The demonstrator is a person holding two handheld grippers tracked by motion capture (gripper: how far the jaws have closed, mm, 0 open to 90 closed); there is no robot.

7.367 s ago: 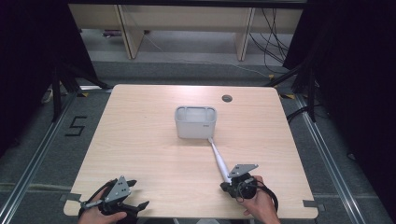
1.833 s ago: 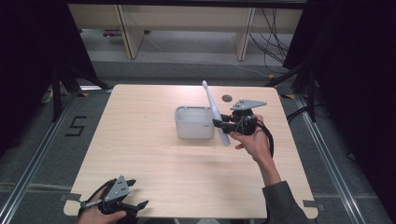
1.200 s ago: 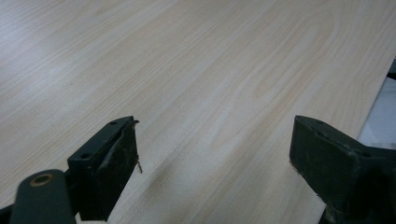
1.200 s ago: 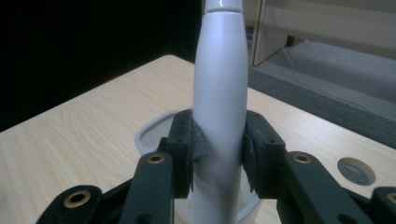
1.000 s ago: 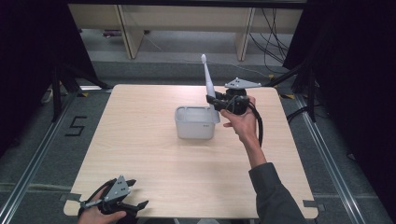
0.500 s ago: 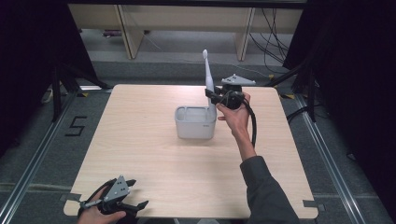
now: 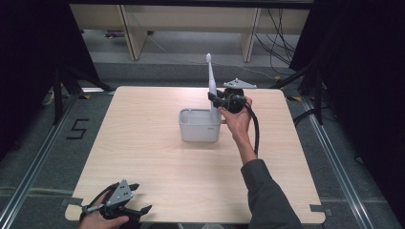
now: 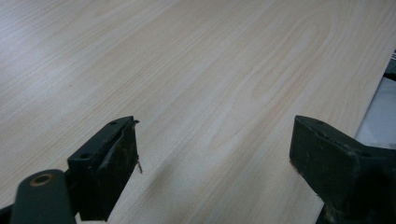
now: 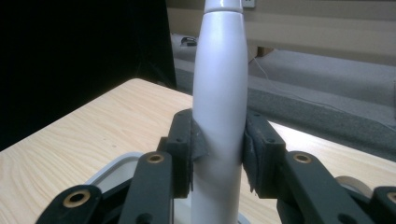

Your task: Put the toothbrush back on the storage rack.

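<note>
1. Right gripper [image 7: 216, 100] pinches a white electric toothbrush [image 7: 210, 78] by its handle, upright, base just inside the right-hand edge of the grey bin [image 7: 199, 125] at table [image 7: 143, 157] centre.
2. Left gripper [image 7: 136, 210] rests spread & empty at the table's near-left corner, well apart from the bin.
3. To do it well, in my judgement: keep the brush vertical, lower slowly till the base meets the bin floor, then let go w/o nudging the wall.
4. Right gripper view: pads [image 9: 191, 144] press both sides of the handle.
5. Hard to read: brush base hidden behind the bin wall, so can't tell if it touches bottom; head cut off in the right gripper view.
</note>
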